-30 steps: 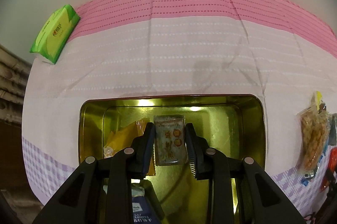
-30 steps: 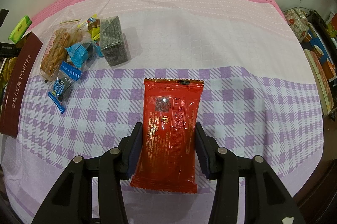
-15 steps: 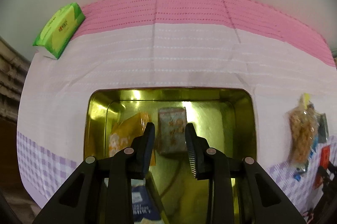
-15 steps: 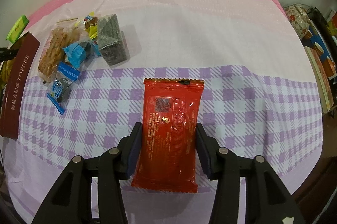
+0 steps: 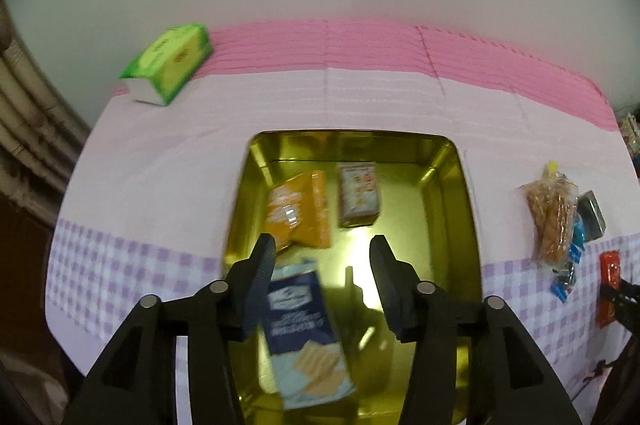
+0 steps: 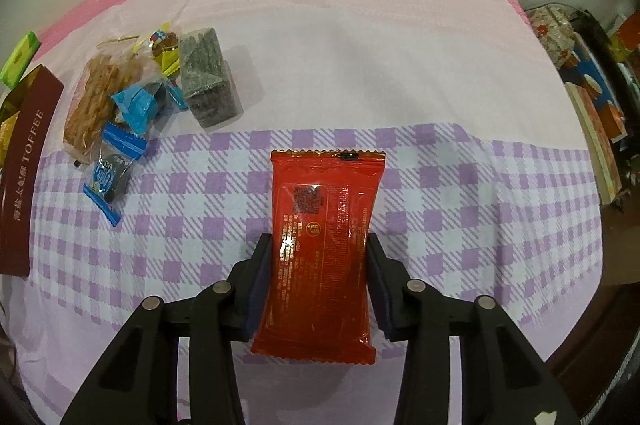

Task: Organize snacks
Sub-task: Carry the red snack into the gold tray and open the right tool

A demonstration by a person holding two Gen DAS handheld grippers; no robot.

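Over the gold tin (image 5: 452, 181) on the table: left gripper (image 5: 322, 251), jaws opening, nothing pinched between them. Below, inside the tin: an orange packet (image 5: 298, 211), a grey-brown packet (image 5: 358, 195) just beside it, and a blue cracker pack (image 5: 304, 333) nearer the camera, blurred, partly behind the left finger (image 5: 256, 281).

On the purple-checked part of the cloth (image 6: 460, 209): right gripper (image 6: 318, 251), jaws closing on a red packet (image 6: 320, 249), pads against both its long edges, packet lying flat, lengthwise along the fingers.

To the left, well apart from the red packet: a loose heap with a clear bag of fried twists (image 6: 98, 101), blue wrappers (image 6: 134, 105), a dark seaweed pack (image 6: 208, 81). Farther left, a maroon "TOFFEE" lid (image 6: 24, 177). At the far corner, a green tissue pack (image 5: 168, 65).
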